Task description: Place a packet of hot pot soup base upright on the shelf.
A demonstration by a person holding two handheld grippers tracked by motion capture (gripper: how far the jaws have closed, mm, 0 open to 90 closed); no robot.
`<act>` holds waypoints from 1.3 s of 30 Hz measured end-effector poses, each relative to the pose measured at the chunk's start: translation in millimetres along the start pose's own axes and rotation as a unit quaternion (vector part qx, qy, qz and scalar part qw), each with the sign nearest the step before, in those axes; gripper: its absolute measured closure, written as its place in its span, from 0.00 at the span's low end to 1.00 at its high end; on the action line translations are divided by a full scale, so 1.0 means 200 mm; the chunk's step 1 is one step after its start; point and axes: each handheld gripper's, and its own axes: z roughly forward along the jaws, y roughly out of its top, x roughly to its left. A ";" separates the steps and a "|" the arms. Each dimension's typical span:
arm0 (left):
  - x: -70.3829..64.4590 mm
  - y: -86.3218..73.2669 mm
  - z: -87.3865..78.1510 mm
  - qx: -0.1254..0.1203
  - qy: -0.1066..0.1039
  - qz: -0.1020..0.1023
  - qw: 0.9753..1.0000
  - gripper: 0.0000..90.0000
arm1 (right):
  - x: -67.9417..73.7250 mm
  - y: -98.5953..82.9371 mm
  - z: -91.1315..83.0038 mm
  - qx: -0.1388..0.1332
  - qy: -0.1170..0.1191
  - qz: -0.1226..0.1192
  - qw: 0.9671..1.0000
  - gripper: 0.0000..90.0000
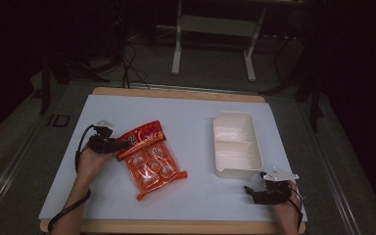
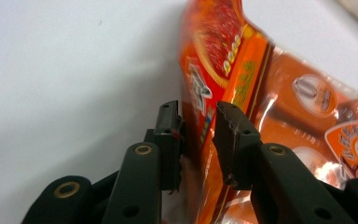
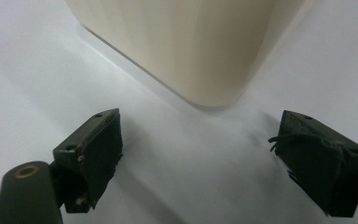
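High view: the orange snack bag (image 1: 151,157) lies left of the white tray (image 1: 236,145). Left gripper view: my left gripper (image 2: 198,140) pinches its limp, slippery, light top edge; grip the seam. Right gripper view: my right gripper (image 3: 198,158) gapes, empty, beside the tray.

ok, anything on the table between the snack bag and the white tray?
Nothing visible. The left gripper has its jaws around the edge of the orange snack bag; only bare white table lies between it and the divided tray. The right gripper sits open beside the tray's near corner.
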 end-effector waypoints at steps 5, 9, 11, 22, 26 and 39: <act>-0.07 0.09 0.02 0.008 0.009 0.032 0.999 0.77 | 0.00 0.00 0.00 0.000 0.001 -0.001 1.000 0.16; -0.12 0.15 0.04 0.015 0.006 0.052 0.999 0.77 | 0.00 0.00 0.00 0.000 0.002 -0.002 1.000 0.16; -0.14 0.18 0.06 0.021 -0.004 0.058 0.998 0.77 | 0.00 0.00 0.00 0.000 0.002 -0.001 1.000 0.16; -0.26 0.34 0.20 0.080 0.029 0.098 0.992 0.80 | 0.00 0.00 0.00 0.000 0.005 -0.002 1.000 0.16; -0.28 0.39 0.28 0.099 0.034 0.098 0.990 0.80 | 0.00 0.00 0.00 0.001 0.006 -0.003 1.000 0.16; -0.26 0.39 0.43 0.144 0.041 0.073 0.986 0.82 | 0.00 0.00 0.00 0.001 0.008 -0.004 1.000 0.16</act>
